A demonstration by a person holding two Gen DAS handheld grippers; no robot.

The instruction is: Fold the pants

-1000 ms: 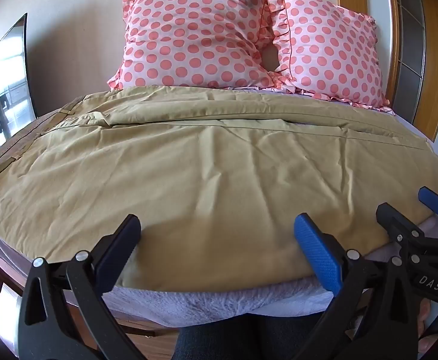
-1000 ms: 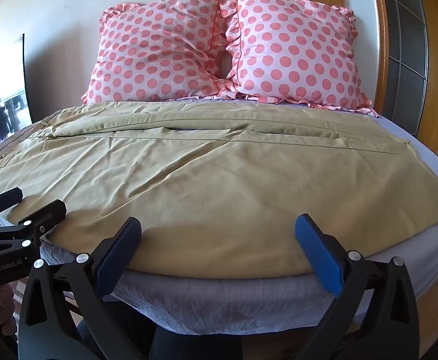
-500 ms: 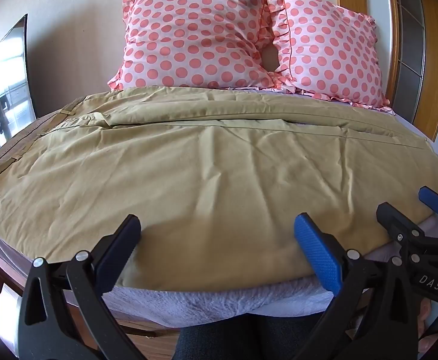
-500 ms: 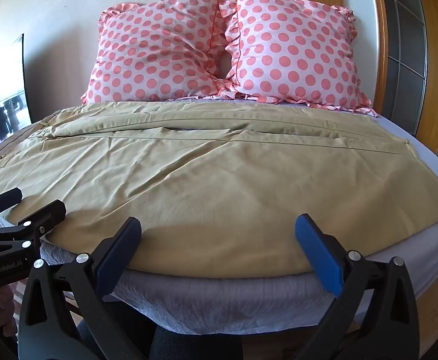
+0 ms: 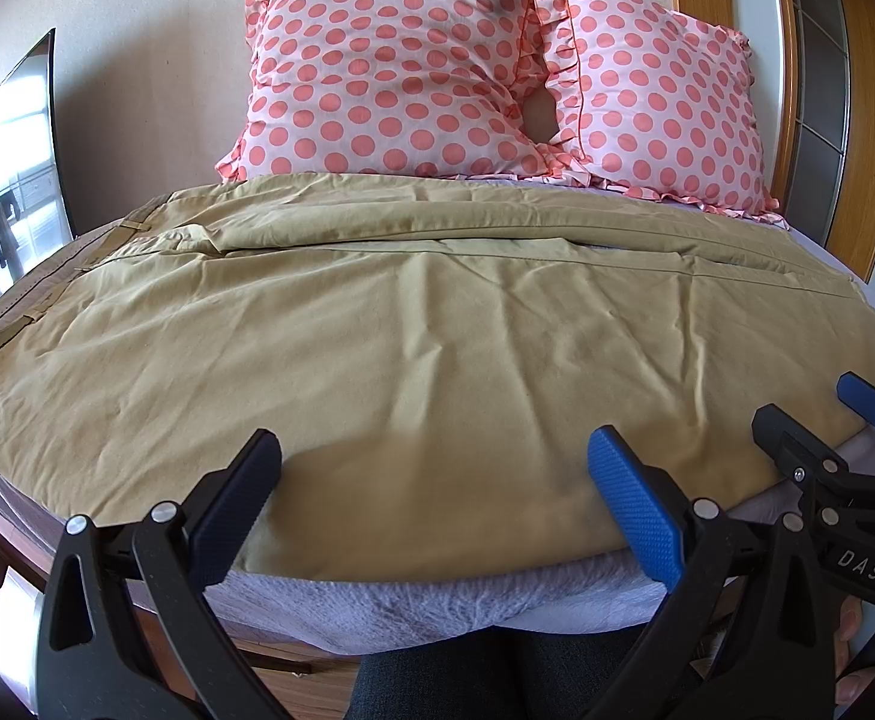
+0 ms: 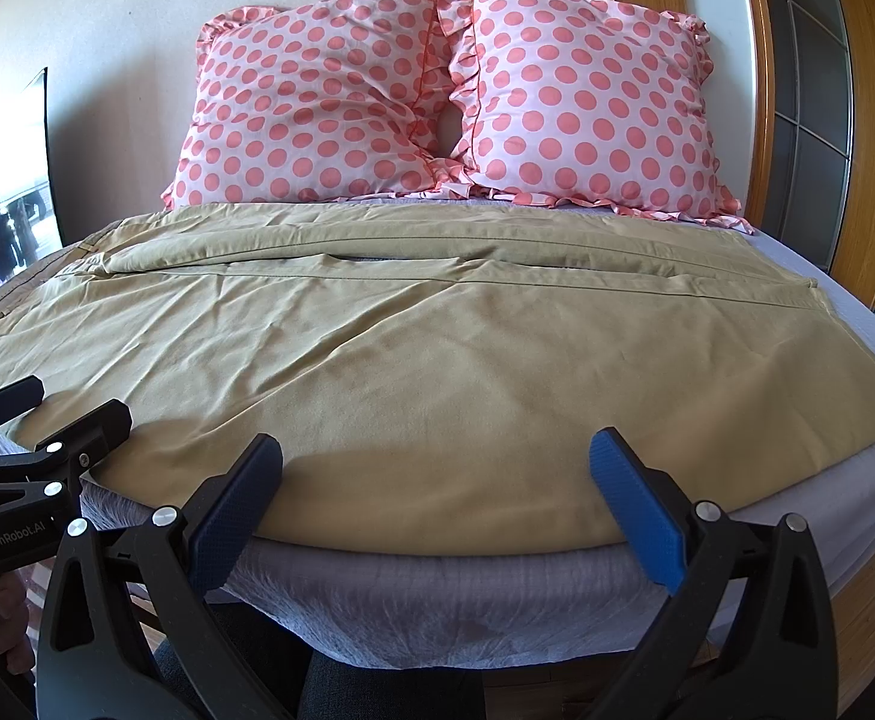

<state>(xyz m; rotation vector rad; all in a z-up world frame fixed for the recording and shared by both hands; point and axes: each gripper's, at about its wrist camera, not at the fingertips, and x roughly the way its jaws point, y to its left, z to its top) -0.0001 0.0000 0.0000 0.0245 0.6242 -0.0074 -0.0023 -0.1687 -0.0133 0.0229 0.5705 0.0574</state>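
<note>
Tan pants (image 5: 413, 324) lie spread flat across the bed, waistband at the left, leg hems at the right; they also show in the right wrist view (image 6: 437, 348). My left gripper (image 5: 431, 480) is open and empty, hovering over the near edge of the pants. My right gripper (image 6: 434, 480) is open and empty, also just over the near edge. The right gripper shows at the right of the left wrist view (image 5: 827, 426); the left gripper shows at the left of the right wrist view (image 6: 47, 408).
Two pink polka-dot pillows (image 5: 389, 78) (image 6: 587, 102) lean on the wall at the head of the bed. A lavender sheet (image 6: 437, 594) covers the mattress edge. A wooden door frame (image 6: 857, 120) stands at right, a dark screen (image 5: 11, 180) at left.
</note>
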